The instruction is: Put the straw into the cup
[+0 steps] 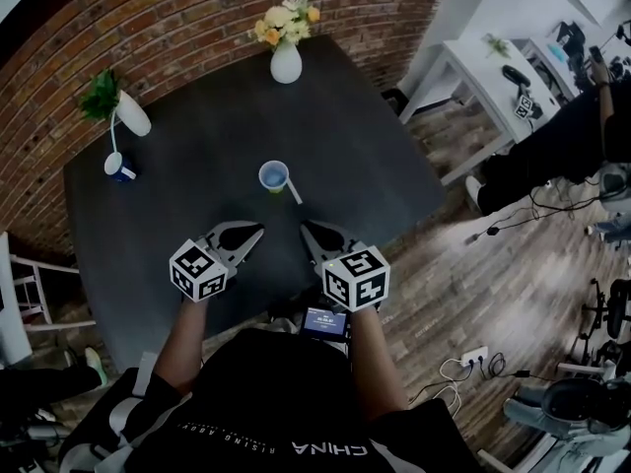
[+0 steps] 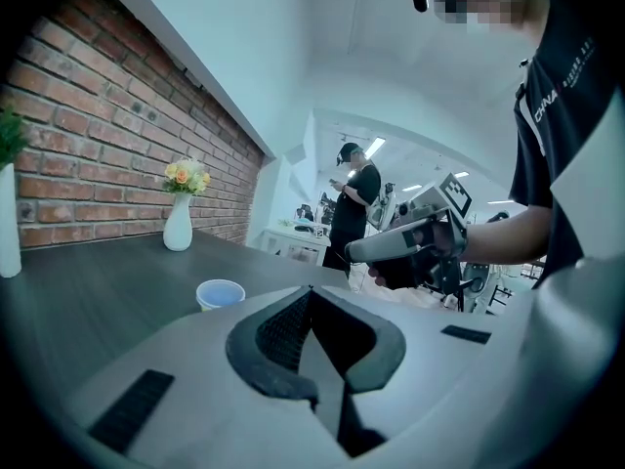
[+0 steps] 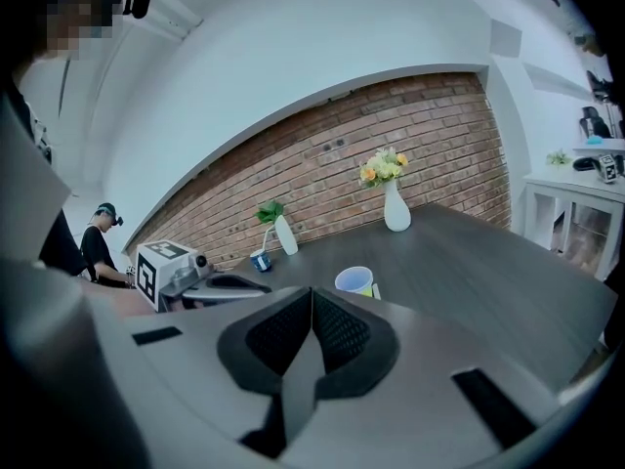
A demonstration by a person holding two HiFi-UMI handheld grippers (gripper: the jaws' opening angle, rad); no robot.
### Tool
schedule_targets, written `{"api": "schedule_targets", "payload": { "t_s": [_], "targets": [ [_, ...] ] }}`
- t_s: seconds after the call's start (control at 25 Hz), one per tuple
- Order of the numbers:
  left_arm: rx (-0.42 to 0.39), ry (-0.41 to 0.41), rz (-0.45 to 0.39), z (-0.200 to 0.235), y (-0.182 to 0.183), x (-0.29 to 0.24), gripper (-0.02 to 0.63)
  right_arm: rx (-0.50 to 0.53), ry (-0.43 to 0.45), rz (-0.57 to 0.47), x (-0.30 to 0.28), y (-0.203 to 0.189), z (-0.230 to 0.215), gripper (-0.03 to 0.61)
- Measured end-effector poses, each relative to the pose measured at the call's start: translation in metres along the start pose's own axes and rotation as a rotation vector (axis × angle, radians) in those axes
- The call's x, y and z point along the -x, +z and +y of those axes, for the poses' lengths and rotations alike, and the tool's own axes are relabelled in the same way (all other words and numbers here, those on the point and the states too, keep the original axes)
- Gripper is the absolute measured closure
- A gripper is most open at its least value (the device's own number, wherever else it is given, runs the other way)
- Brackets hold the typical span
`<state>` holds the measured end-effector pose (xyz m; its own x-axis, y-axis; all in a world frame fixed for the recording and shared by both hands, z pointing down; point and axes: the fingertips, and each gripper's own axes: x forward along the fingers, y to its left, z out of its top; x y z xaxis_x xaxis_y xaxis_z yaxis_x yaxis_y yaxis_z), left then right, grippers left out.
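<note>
A pale blue cup [image 1: 274, 176] stands upright near the middle of the dark table [image 1: 177, 205]. A white straw [image 1: 294, 192] lies flat on the table just right of the cup. Both grippers hover over the table's near part, short of the cup. My left gripper [image 1: 253, 232] is shut with nothing in it, and the cup [image 2: 220, 293] shows ahead of it to the left. My right gripper [image 1: 306, 227] is also shut and empty; the cup [image 3: 355, 280] sits just beyond its tips, with the straw [image 3: 376, 290] peeking out at its right side.
At the table's far edge stand a white vase with yellow flowers [image 1: 286, 62], a white vase with a green plant [image 1: 131, 114] and a small blue mug [image 1: 118, 167]. A white side table [image 1: 473, 62] and a person in black [image 1: 552, 156] are to the right.
</note>
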<state>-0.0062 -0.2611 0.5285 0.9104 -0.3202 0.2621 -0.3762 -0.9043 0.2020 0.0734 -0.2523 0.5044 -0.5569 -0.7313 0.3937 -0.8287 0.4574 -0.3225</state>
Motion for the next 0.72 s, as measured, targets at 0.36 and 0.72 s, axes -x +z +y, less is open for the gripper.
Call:
{"api": "schedule_targets", "payload": {
  "t_s": [0.36, 0.72],
  "targets": [
    [0.000, 0.017, -0.020, 0.004, 0.011, -0.012, 0.611, 0.048, 0.012, 0.030, -0.004, 0.005, -0.008, 0.571],
    [0.025, 0.035, -0.039, 0.009, 0.013, -0.016, 0.611, 0.041, -0.002, 0.065, -0.018, 0.000, -0.025, 0.571]
  ]
}}
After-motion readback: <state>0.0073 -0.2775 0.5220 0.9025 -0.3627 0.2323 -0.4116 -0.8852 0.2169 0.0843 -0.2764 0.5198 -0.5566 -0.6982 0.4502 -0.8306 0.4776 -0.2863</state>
